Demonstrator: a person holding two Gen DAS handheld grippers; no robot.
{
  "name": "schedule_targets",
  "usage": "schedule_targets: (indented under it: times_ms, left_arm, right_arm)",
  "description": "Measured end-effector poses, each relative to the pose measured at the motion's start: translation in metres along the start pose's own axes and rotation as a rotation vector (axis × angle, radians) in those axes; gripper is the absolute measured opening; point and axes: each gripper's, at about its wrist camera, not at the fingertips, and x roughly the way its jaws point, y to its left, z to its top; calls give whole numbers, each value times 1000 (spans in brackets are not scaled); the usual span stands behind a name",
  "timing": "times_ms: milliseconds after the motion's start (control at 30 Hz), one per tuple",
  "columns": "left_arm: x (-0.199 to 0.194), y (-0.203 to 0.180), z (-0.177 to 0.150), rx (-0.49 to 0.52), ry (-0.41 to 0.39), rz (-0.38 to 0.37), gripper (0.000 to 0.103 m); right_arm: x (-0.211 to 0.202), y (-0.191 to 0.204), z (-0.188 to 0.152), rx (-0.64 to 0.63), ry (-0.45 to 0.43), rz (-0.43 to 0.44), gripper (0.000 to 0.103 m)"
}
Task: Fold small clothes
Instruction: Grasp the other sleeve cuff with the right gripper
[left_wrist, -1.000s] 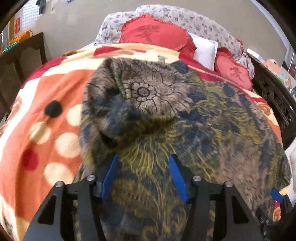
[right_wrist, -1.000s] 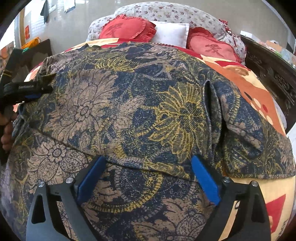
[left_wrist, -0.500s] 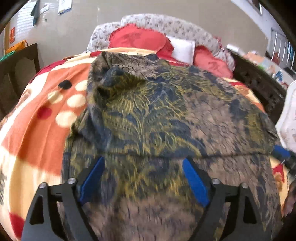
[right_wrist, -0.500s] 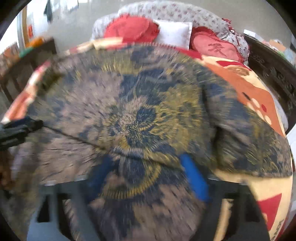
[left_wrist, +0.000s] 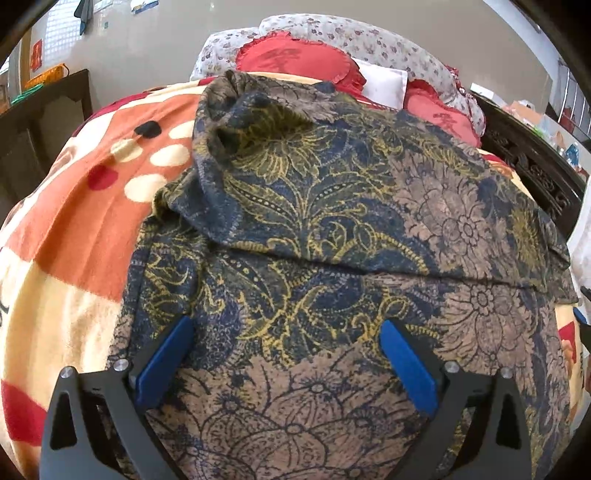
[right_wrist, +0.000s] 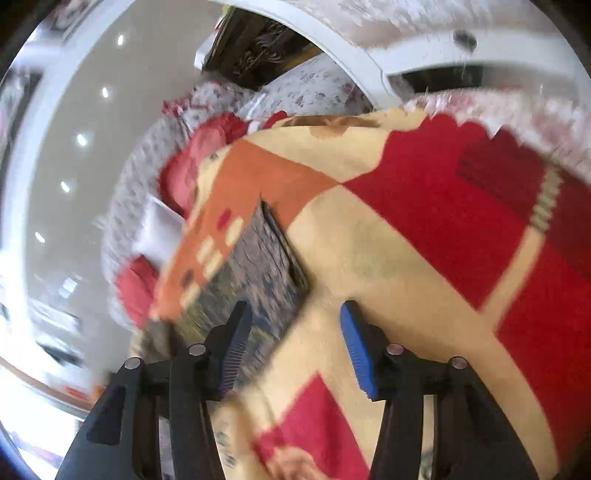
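Note:
A dark blue, brown and yellow flower-print garment (left_wrist: 332, 236) lies spread on the bed blanket, its far half folded over toward me with a fold edge running across the middle. My left gripper (left_wrist: 284, 350) hovers over its near part, jaws opening wide, with no cloth pinched between the blue pads. In the blurred, rolled right wrist view the same garment (right_wrist: 255, 266) shows only as a strip by the left finger. My right gripper (right_wrist: 295, 343) is off the garment's side over the blanket, jaws closing, with nothing between them.
An orange, cream and red blanket (left_wrist: 81, 229) covers the bed. Red cushions (left_wrist: 295, 62) and a white pillow (left_wrist: 384, 81) lie at the head. A dark carved bed frame (left_wrist: 532, 166) runs along the right; dark furniture (left_wrist: 33, 125) stands on the left.
The left gripper let go of the cloth, opened wide and drew back toward me. The right gripper swung away off the garment's side, rolled over strongly, and its jaws narrowed.

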Motion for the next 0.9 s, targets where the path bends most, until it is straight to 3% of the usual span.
schedule_targets:
  times_ms: [100,167,200,233,367,500,633,767,900]
  left_arm:
    - [1,-1,2,1,1,5,103]
    - [0,-1,0,2,3,7,103]
    - [1,-1,1,2,3,7,103]
    - [1,-2,1,2,3,7,103]
    - [1,0,1,2,3,5,103]
    - [1,-1,1,-1,1,2,103]
    - [0,1,1,-6,-1,-6,103]
    - [0,2,0,-9,-2,-11,103]
    - [0,3,0,-14,-6,-21,103]
  right_arm:
    - [21,9,4,-50,22,18,58]
    - [31,13,8,-66,36,-2,43]
    - [35,13,9,-62,36,-15,28]
    - [34,13,10,-57,34,-31,20]
    - [-3,51,30,-188,-53,-47,19]
    - [-64,83,74,-271,-179,-159,19]
    - [-99,110,92,-378,-229,-219,19]
    - [-111,155,89,-476,-272,-190,19]
    - [-107,221,68,-596,-264,-57,19]
